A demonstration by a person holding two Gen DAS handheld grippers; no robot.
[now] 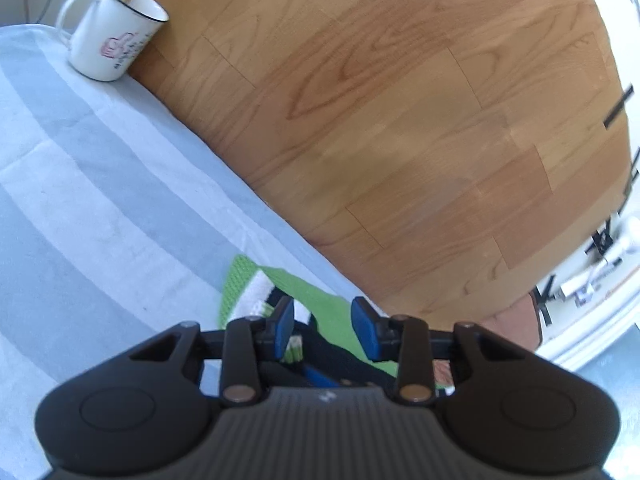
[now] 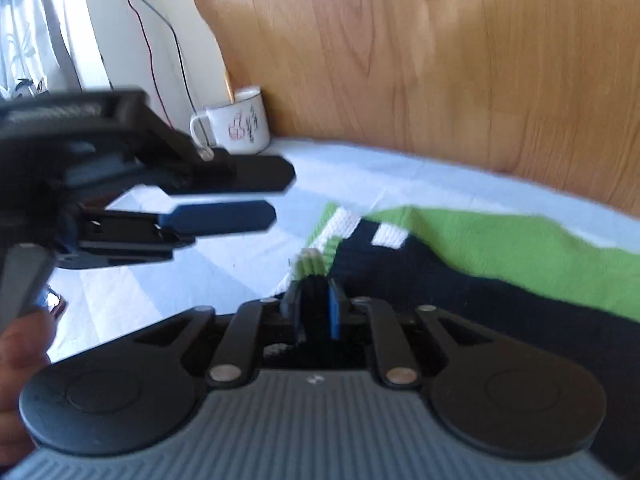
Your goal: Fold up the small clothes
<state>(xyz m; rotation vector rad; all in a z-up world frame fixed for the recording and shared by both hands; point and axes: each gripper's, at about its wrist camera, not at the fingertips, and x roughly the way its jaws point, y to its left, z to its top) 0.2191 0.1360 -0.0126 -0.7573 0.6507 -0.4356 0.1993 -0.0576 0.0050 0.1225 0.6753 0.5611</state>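
A small knit garment (image 2: 500,248) in green, black and white lies on a pale blue striped cloth (image 2: 360,176). My right gripper (image 2: 314,308) is closed on the garment's near edge: black knit fills the narrow gap between its pads, and a green ribbed trim (image 2: 312,264) sticks out just beyond them. My left gripper (image 2: 280,196) hovers to the left of it, open, nothing between its fingers. In the left wrist view the left gripper (image 1: 325,326) stands open above the garment (image 1: 320,308), with its blue pads (image 1: 285,326) apart and clear of the cloth.
A white enamel mug (image 1: 116,32) stands at the far corner of the striped cloth (image 1: 80,200); the same mug (image 2: 240,122) shows in the right wrist view. Wooden floor (image 1: 380,120) lies beyond the cloth's edge. A person's hand (image 2: 18,356) holds the left gripper.
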